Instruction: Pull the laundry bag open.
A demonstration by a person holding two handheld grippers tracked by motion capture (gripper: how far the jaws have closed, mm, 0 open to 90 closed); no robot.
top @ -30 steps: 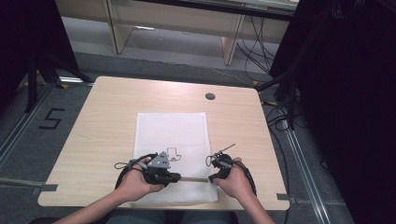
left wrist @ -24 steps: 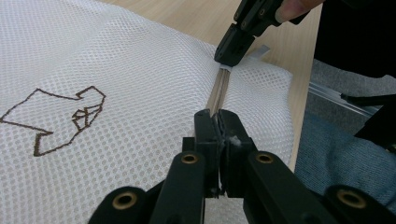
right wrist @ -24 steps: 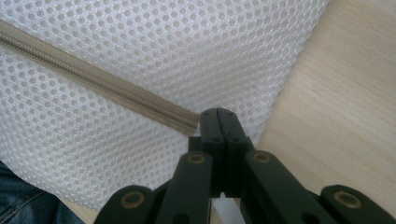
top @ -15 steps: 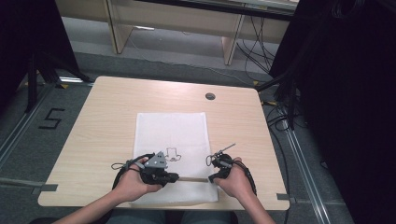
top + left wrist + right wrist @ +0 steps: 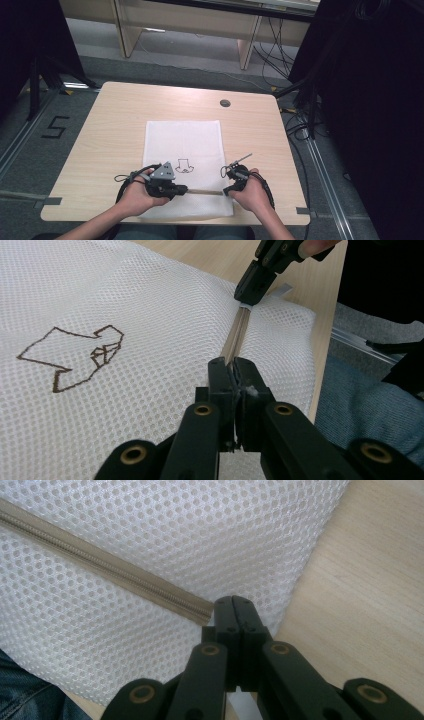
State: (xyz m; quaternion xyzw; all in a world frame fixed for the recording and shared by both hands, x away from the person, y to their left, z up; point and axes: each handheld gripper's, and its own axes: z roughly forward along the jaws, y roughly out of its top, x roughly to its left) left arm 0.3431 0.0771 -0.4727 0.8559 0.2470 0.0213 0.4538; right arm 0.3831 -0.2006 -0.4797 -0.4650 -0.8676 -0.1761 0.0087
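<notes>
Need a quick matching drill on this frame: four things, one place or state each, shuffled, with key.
Things:
1. left gripper
2. right gripper
3. drawing
4. hole

Places or states:
A. brown outline on the white mesh bag
B. dark, round, in the table beyond the bag
C. jaws shut at the zipper end by the bag's edge
D. jaws shut on the zipper, mid-bag

Pairs: 1-D, 2-C, 3-A, 4-B

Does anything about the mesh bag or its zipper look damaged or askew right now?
Nothing stands out: the mesh bag lies flat and the zipper runs straight between the left gripper and right gripper.
</notes>
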